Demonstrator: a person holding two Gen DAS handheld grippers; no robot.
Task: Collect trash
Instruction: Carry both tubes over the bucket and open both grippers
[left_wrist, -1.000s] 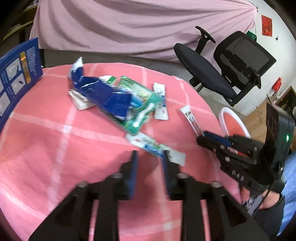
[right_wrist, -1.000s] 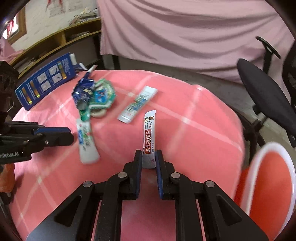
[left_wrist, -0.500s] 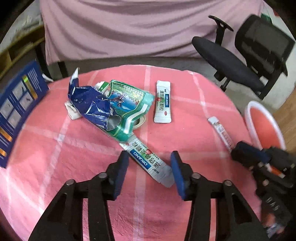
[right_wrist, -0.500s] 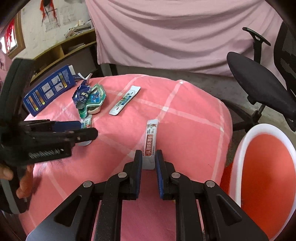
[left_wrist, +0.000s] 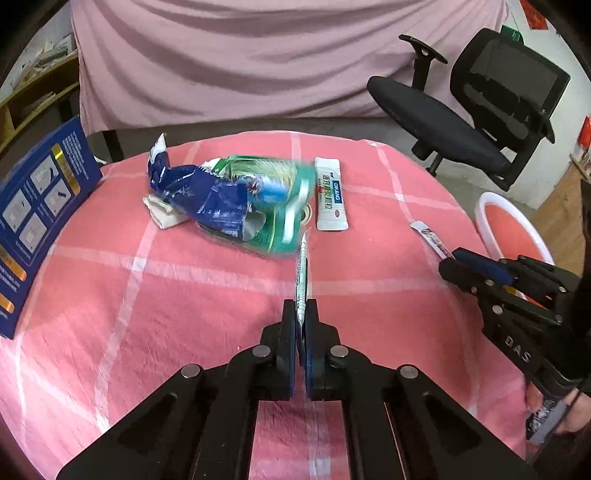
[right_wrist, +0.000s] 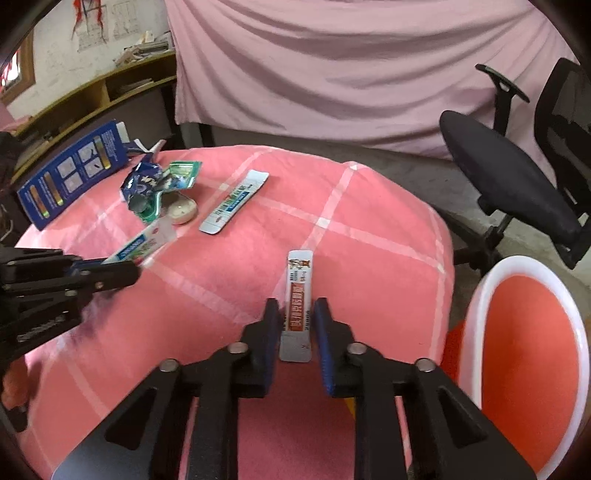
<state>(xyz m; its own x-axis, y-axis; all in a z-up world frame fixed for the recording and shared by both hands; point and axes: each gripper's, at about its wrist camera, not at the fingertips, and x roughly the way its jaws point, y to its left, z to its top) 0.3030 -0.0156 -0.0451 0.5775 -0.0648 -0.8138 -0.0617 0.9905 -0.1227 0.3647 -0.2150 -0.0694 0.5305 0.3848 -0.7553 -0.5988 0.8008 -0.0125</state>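
Note:
My left gripper (left_wrist: 300, 314) is shut on a white-and-green sachet (left_wrist: 301, 275) and holds it edge-up above the pink cloth; it also shows in the right wrist view (right_wrist: 142, 245). My right gripper (right_wrist: 297, 314) is open around a red-and-white sachet (right_wrist: 298, 295) that lies flat on the cloth; this sachet also shows in the left wrist view (left_wrist: 430, 238). A pile of blue and green wrappers (left_wrist: 236, 201) and a white sachet (left_wrist: 330, 194) lie farther back. An orange bin with a white rim (right_wrist: 476, 314) stands at the right of the table.
A blue box (left_wrist: 33, 206) stands at the table's left edge. A roll of tape (right_wrist: 181, 210) sits by the wrappers. A black office chair (right_wrist: 517, 173) stands behind the bin. A pink curtain (left_wrist: 258, 55) hangs behind.
My left gripper has shut on the white-and-green sachet and lifted it off the cloth. My right gripper's jaws have widened around the red-and-white sachet.

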